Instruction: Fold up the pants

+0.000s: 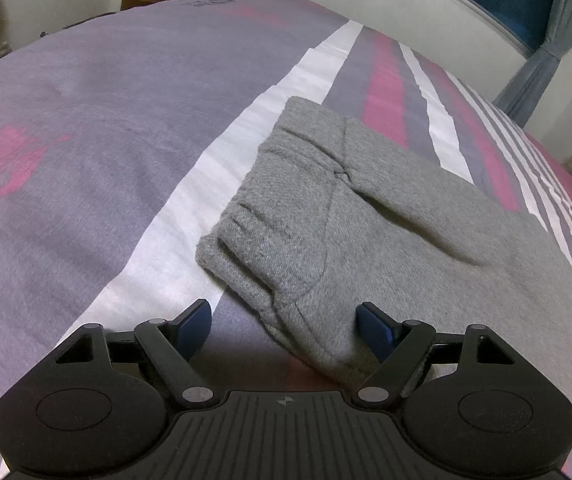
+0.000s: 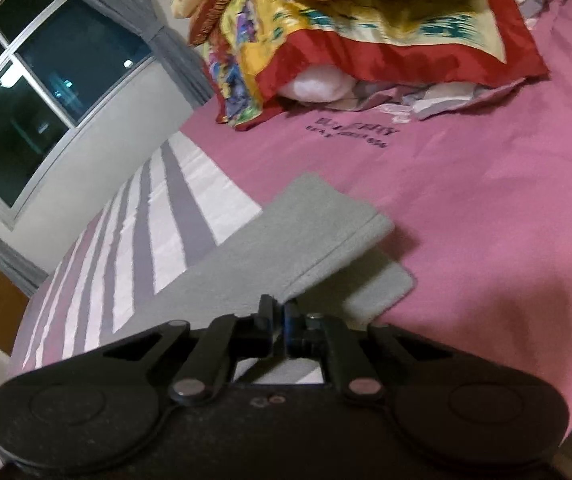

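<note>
Left wrist view: left gripper (image 1: 283, 320) jaws wide apart, straddling the near waistband corner of the grey pants (image 1: 366, 216), pads not pressing it.
Pants: lying folded on the striped bedspread (image 1: 85, 120).
Right wrist view: right gripper (image 2: 279, 312) jaws together at the pants' (image 2: 286, 248) near edge; whether cloth is pinched, cannot tell.
Beyond: colourful blanket (image 2: 366, 20) heaped at the far end.

The grey knitted-fleece pants (image 1: 366, 216) lie flat on the bed, folded lengthwise with one leg over the other. The gathered elastic waistband sits at the near-left end in the left wrist view, with a curved pocket seam beside it. In the right wrist view the leg ends (image 2: 326, 236) are stacked slightly offset, the upper hem lifted a little above the lower.
</note>
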`<state>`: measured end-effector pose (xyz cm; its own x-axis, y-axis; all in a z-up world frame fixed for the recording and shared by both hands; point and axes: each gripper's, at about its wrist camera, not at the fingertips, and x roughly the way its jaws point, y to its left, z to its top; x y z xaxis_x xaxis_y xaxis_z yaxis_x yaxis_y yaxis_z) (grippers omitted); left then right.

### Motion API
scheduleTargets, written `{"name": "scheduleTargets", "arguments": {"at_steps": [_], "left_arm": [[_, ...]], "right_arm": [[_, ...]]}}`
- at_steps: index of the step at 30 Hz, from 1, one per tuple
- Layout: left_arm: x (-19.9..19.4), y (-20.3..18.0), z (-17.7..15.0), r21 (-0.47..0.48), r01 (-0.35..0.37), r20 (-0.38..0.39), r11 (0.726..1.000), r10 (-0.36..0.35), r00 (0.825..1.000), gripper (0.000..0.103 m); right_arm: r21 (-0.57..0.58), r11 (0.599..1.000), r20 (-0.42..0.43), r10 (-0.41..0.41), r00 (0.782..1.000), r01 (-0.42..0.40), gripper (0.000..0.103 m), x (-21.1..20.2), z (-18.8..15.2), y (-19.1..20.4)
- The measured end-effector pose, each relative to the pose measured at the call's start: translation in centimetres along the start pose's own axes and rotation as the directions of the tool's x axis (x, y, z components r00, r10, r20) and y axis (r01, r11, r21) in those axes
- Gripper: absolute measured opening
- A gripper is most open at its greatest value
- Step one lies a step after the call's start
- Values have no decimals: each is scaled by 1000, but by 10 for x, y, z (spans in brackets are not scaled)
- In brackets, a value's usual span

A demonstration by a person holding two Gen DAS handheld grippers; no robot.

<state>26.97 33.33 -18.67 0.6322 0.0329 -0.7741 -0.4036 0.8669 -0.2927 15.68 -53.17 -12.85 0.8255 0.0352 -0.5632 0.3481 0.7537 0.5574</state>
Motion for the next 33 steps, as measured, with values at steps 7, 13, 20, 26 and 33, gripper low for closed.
{"name": "scheduleTargets", "arguments": {"at_steps": [7,13,20,26,33], "left_arm": [[-3,-2,4,3,-3,0,1000,3,1000,79],[-33,4,-6,-117,137,81,984,-128,988,72],[-28,25,-12,-284,218,77,934,-205,976,44],[-29,33,-19,-305,258,104,917,-237,966,35],[-31,28,-16,-302,261,130,917,-232,964,36]], "right_arm": [[29,999,-70,-22,997,24,21,22,-1,-13],[56,984,-80,172,982,-168,26,6,-32,18],[79,966,-194,258,947,-247,27,30,-72,53],[77,966,-228,259,939,-247,27,35,-77,59],[128,956,-238,286,928,-263,28,35,-82,60]]}}
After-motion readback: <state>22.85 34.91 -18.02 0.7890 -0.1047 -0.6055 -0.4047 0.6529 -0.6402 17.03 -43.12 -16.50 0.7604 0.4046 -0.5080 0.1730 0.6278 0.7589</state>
